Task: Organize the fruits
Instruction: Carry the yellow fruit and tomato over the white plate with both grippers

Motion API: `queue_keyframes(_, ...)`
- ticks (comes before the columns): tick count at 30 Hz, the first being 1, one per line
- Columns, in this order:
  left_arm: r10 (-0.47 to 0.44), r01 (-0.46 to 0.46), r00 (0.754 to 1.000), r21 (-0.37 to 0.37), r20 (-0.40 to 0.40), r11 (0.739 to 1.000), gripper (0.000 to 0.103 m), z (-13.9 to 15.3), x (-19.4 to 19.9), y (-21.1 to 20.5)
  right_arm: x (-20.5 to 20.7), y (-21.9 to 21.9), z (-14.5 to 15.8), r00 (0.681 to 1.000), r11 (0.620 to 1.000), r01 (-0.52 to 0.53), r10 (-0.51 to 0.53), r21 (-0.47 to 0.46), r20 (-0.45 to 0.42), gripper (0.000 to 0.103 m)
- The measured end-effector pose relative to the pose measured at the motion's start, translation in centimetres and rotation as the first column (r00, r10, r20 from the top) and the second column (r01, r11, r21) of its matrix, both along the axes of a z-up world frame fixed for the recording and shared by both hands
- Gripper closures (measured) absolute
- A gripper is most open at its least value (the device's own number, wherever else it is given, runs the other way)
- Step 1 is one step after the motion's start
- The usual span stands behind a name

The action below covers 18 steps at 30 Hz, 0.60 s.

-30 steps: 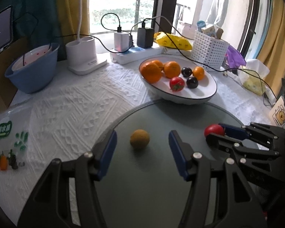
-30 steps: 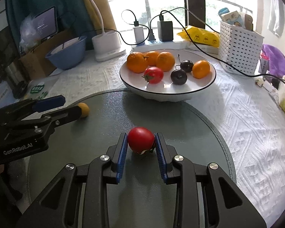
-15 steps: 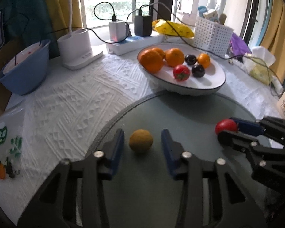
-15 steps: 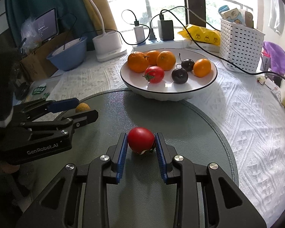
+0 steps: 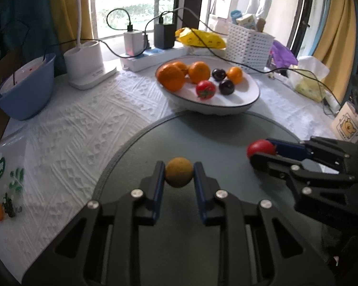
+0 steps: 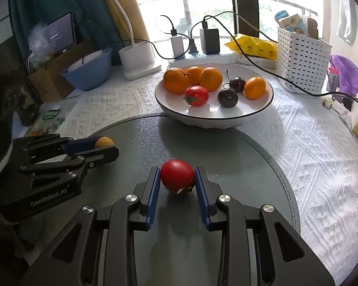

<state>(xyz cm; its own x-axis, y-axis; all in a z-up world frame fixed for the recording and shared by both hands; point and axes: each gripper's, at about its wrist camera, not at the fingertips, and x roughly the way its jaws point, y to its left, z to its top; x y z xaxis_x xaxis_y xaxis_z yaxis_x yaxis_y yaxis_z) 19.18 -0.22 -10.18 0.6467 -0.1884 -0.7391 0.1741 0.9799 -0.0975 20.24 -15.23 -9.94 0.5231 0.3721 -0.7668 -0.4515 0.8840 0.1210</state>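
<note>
Two grippers down on the round grey mat [image 6: 250,157], one fruit each. Left gripper [image 5: 179,170] clamped snug around a small brown-yellow fruit [image 5: 179,172], blue pads [image 5: 158,186] pressed against both sides. Right gripper [image 6: 177,175] closed on a red tomato [image 6: 177,175], pads tight to either side, stem end facing down toward the mat. Can't tell from either view whether the two fruits are resting on the mat or lifted just off it.

From the right wrist camera: left gripper [image 6: 105,146] off to the left, well apart from the tomato, brown-yellow fruit [image 6: 103,141] peeking out at its tip. From the left wrist camera: right gripper [image 5: 262,151] off to the right with the red tomato [image 5: 260,148] at its tip.

Just past the mat's far edge, white bowl [image 6: 255,112] with a dark rim, already holding three oranges at the back left, another tomato [image 6: 197,96] in front of them, two dark cherries [image 6: 228,97] in the middle and a smaller orange [image 6: 255,88] on the right.

Further back on the white textured tablecloth [image 6: 310,143]: blue basin [image 6: 88,71] on the left, white lamp base [image 6: 138,59], power strip [image 6: 202,58] with chargers plugged in, yellow packet [image 6: 253,45], white basket [image 6: 303,64] on the right.
</note>
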Motion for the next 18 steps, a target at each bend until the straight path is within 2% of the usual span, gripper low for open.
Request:
queue_keyframes(10,-0.023,0.023,0.998,-0.007,0.051,1.000,0.078,2.0,0.5,-1.5,0.1,-1.3,1.3,0.999,1.000,0.020,-0.020,0.010,0.030,0.071)
queue_keyframes(18,-0.040,0.041,0.997,-0.021,0.067,0.999,0.078,2.8,2.5,-2.4,1.8,-2.3,2.1,0.998,0.999,0.042,-0.042,0.004,0.047,0.071)
